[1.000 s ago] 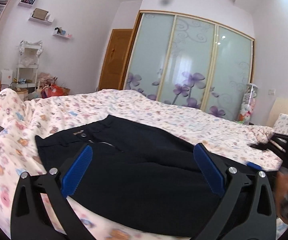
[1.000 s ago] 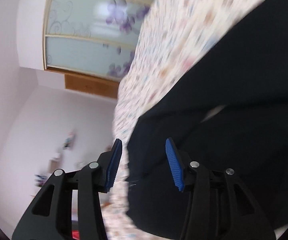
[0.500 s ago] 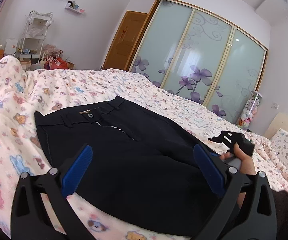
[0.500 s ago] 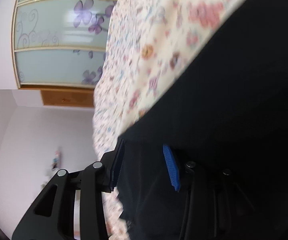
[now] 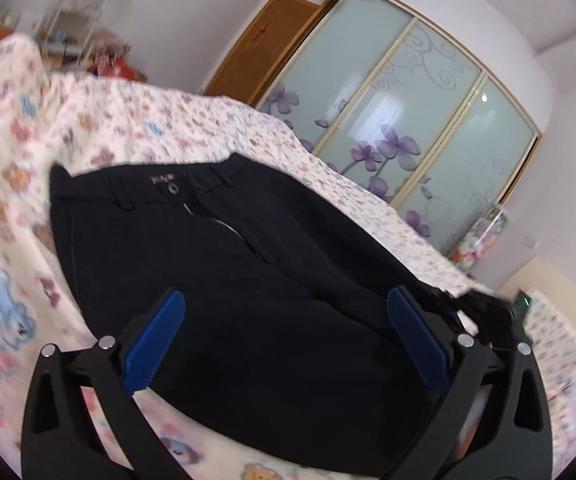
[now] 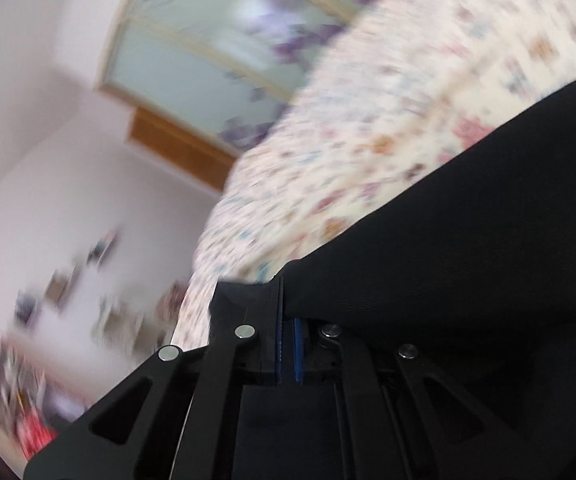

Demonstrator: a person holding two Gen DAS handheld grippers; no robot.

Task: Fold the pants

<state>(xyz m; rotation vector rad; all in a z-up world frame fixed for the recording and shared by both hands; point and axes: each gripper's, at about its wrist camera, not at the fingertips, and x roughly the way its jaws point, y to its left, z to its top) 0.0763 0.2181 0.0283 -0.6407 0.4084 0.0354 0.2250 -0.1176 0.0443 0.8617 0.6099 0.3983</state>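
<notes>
Black pants [image 5: 224, 264] lie flat on the bed, waistband with button and zipper at the far left. My left gripper [image 5: 284, 332] is open, its blue pads spread wide above the pants' near edge, holding nothing. My right gripper [image 6: 288, 344] is shut on a fold of the pants' black fabric [image 6: 467, 232], which drapes over its right side. In the left wrist view the right gripper [image 5: 491, 312] shows at the pants' far right end, partly hidden.
The bed has a pale cartoon-print cover [image 5: 100, 128]. A sliding wardrobe with purple flowers [image 5: 399, 112] and a wooden door [image 5: 264, 40] stand behind it. Shelves and clutter [image 5: 88, 20] are at the far left.
My right gripper has closed on the pants' edge; it was open a second ago. The left gripper has tilted and come nearer the pants, still open.
</notes>
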